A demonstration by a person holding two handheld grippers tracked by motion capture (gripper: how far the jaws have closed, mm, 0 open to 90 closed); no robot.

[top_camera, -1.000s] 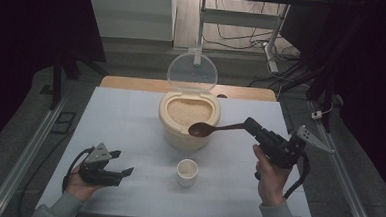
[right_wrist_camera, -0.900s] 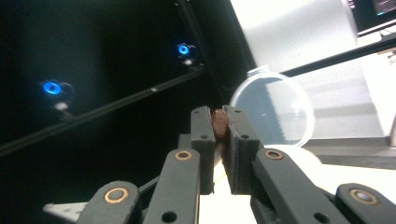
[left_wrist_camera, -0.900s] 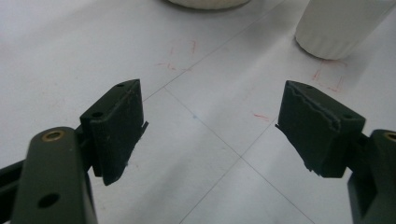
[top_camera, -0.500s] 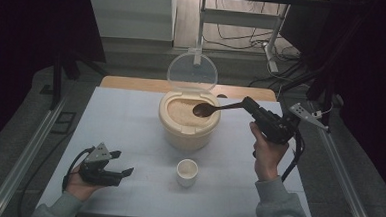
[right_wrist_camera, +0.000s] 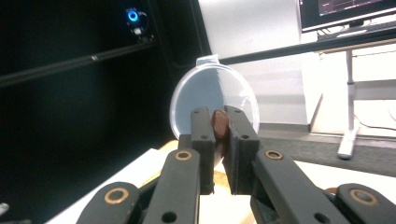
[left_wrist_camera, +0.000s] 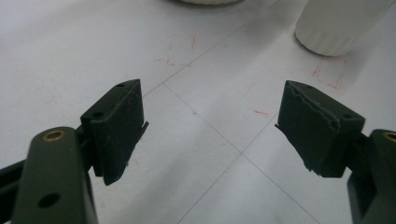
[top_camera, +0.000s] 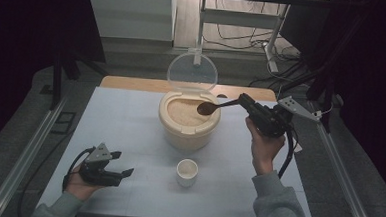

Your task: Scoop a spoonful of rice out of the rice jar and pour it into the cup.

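Right gripper [top_camera: 247, 102] fingers [right_wrist_camera: 203, 135] are clamped on the handle of a brown wooden spoon [top_camera: 212, 107]; in the right gripper view the handle end sits pinched between the two pads. Spoon bowl hangs over the open rice container [top_camera: 188, 119], at about 2 o'clock on its rim, above the rice [top_camera: 183, 111]. Clear lid [top_camera: 192, 71] stands upright at the container's 12 o'clock. Left gripper [top_camera: 120, 165] rests low on the table [top_camera: 125, 115] at the container's 7 o'clock, jaws spread wide with nothing between them. Small white cup [top_camera: 186, 172] stands at the container's 6 o'clock, well apart from the left gripper.
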